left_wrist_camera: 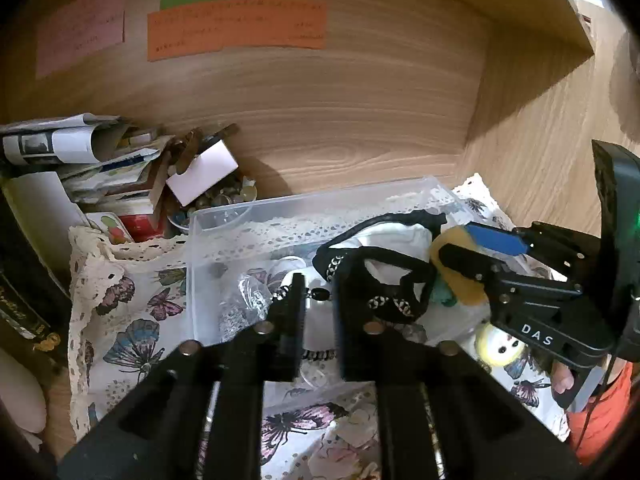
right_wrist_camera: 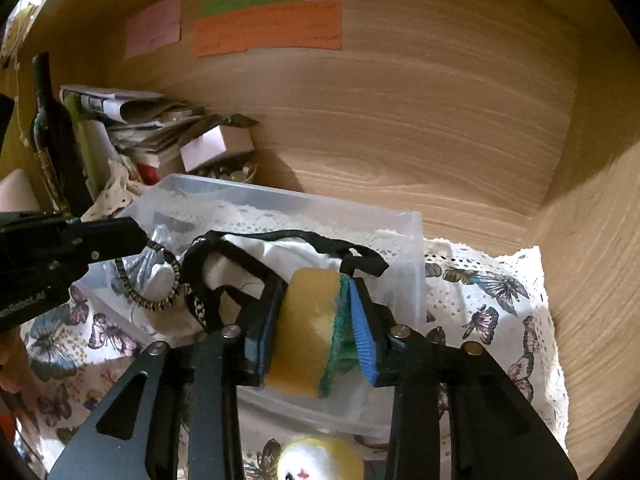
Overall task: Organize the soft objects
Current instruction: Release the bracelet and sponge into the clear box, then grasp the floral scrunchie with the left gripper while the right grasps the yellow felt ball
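A clear plastic bin sits on a butterfly-print cloth. In it lie a white cloth bag with black straps and a black-and-white braided cord. My right gripper is shut on a yellow sponge with a green scrub side, held over the bin's right end. My left gripper hovers over the bin's middle, jaws a little apart, with nothing between them. A yellow-and-white plush toy lies on the cloth in front of the bin.
The butterfly cloth covers the shelf floor. A pile of papers, small boxes and a dish of trinkets stands at the back left. A dark bottle stands far left. Coloured paper notes hang on the wooden back wall.
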Available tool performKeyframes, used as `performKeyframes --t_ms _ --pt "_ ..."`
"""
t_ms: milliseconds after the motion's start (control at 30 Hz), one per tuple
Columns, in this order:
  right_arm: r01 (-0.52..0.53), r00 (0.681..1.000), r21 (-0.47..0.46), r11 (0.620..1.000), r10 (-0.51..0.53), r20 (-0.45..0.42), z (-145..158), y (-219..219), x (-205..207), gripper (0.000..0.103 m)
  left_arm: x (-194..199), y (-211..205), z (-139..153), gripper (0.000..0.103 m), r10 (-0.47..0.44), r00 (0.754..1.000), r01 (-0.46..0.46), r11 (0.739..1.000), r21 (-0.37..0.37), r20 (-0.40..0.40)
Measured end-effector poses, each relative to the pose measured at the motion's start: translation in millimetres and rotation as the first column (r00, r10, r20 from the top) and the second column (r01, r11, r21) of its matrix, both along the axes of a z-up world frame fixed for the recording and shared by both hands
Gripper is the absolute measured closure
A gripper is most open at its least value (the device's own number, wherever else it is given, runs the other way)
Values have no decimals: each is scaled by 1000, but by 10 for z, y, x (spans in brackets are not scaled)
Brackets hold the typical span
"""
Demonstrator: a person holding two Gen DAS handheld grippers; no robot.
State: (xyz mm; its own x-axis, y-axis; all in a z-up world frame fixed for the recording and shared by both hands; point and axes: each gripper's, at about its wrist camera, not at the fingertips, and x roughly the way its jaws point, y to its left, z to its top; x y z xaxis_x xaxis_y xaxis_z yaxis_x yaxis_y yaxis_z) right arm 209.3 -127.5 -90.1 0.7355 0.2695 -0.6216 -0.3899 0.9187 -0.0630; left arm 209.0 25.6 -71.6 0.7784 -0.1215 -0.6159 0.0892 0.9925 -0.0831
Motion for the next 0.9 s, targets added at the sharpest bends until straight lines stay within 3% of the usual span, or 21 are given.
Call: performKeyframes --t_ms 167,300,433,633,900 --pt "-6 1000 6 1000 6 18 89 -20 -91 49 -89 -18 43 60 9 1000 -10 1000 14 30" --pt "3 997 10 1000 -3 74 198 -63 -283 27 -192 -18 126 40 26 997 -28 999 21 67" --pt "12 994 18 1000 -14 107 285 -130 -459 19 -321 5 206 15 39 994 -41 999 17 100" --pt "20 994 39 999 -24 106 288 -296 -607 14 -481 52 222 0 42 995 -43 999 13 95" --pt "53 997 11 999 -53 49 37 -473 -692 13 -577 67 -59 0 20 1000 -20 1000 0 -20"
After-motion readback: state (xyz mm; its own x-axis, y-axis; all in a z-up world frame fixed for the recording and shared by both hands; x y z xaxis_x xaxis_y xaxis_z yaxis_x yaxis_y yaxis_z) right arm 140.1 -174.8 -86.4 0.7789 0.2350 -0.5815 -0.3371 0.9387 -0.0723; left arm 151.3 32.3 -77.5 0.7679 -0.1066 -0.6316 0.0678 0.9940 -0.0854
